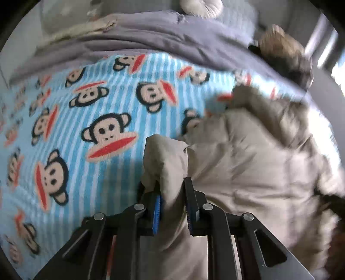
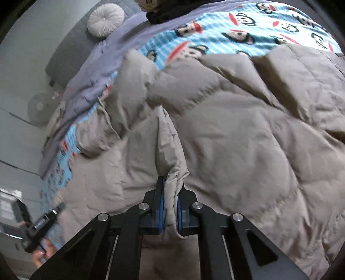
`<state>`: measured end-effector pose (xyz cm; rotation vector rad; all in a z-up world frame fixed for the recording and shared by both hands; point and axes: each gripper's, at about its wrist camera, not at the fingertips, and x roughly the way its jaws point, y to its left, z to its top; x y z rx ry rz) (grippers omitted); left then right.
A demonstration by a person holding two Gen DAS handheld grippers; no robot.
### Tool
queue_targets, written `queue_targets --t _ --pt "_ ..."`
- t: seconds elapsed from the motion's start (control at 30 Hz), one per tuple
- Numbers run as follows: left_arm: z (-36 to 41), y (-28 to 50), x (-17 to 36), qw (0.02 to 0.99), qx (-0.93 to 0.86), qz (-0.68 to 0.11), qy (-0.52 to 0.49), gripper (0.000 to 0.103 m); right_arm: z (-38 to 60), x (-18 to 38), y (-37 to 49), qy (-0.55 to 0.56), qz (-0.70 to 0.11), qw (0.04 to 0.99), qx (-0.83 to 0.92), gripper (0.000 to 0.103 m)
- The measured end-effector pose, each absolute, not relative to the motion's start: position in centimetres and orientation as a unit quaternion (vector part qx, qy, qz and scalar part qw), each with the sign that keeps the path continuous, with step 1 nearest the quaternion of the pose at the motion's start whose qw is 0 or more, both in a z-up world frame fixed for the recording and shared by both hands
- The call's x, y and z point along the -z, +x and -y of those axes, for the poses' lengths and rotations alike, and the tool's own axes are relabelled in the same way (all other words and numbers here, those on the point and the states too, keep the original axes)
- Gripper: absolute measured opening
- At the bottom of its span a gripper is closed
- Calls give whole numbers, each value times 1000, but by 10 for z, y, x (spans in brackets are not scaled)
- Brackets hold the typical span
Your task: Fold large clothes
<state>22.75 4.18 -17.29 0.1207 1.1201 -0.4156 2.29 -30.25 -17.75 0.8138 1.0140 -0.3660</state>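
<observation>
A large beige padded coat [image 2: 226,133] lies spread on a bed over a blue striped monkey-print blanket [image 1: 90,120]. In the left wrist view the coat [image 1: 248,159] fills the right side, and my left gripper [image 1: 172,189] is shut on a lifted fold of its edge. In the right wrist view my right gripper [image 2: 171,189] is shut on a pinched ridge of the coat's fabric. The left gripper [image 2: 43,224] also shows at the lower left of the right wrist view, held in a hand.
A grey-purple sheet [image 1: 151,38] borders the blanket. A round white cushion [image 2: 105,20] lies by the grey headboard [image 2: 71,49]. A fur-trimmed hood [image 1: 284,53] lies at the coat's far end. Dark clothing [image 2: 170,10] sits at the top of the bed.
</observation>
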Motion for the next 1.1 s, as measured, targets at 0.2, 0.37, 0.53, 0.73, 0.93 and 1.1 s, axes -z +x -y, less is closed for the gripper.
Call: queue_targets --t 0.2,0.37,0.53,0.73,0.93,1.1 --pt "-45 220 159 854 132 -495 90 33 289 173 40 267 -476 820 175 10" --pt "-75 202 126 859 145 -490 36 33 299 173 35 285 -474 814 179 10" --pt "-58 160 147 834 169 -519 78 33 302 173 32 294 -470 814 171 17" --pt "-50 149 188 828 140 -533 105 33 299 158 4 209 -477 831 198 36" --pt "-38 144 162 826 136 -531 132 33 320 144 -37 235 -484 814 219 45" --pt "-11 118 139 815 171 -539 122 33 327 134 -72 311 -474 799 202 64"
